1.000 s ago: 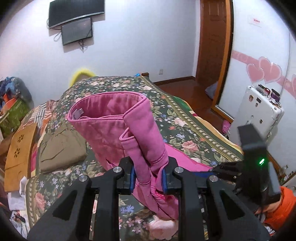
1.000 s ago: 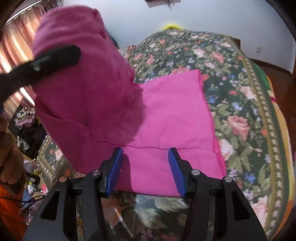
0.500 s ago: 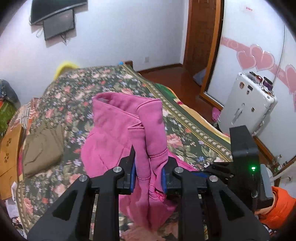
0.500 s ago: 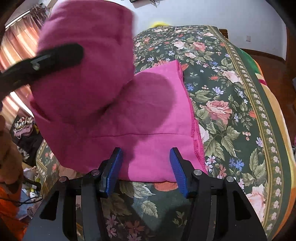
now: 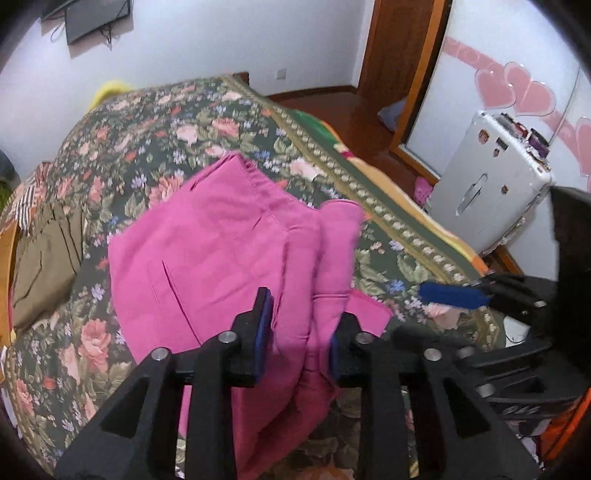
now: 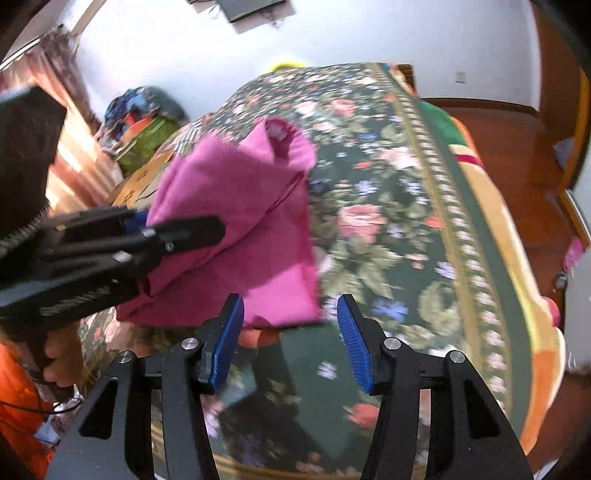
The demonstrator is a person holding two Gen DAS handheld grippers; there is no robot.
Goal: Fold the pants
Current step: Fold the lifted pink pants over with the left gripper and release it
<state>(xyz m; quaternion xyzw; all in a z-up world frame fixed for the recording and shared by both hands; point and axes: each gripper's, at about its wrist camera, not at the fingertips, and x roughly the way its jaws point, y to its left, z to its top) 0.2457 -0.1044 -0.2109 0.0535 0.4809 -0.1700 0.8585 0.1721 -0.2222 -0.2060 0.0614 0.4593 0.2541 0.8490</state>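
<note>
At the bottom centre of the left wrist view, my left hand-held gripper (image 5: pixel 297 332) has a thick fold of the pink pants (image 5: pixel 221 243) between its blue-padded fingers (image 5: pixel 263 328). Its jaws have just been opening; a gap shows beside the left pad while the cloth lies against the right one, so the hold looks loosened, though I cannot tell if it is fully released. Beyond the fingers, the pants lie folded over on the floral bedspread (image 5: pixel 155 136), filling the middle of the frame, with the waistband toward the upper centre.

At the bottom centre of the right wrist view, my right hand-held gripper (image 6: pixel 291 339) is released, its blue pads parted with nothing between them, hovering just beside the near edge of the pants. My left hand-held gripper shows at the left of this frame, reaching into the pink cloth.

Farther off, an olive garment (image 5: pixel 44 258) lies at the left edge of the bed. A white suitcase (image 5: pixel 487 184) stands at the right, a wooden door (image 5: pixel 399 48) at the upper right, and a dark screen (image 5: pixel 96 14) on the wall at the upper left.
</note>
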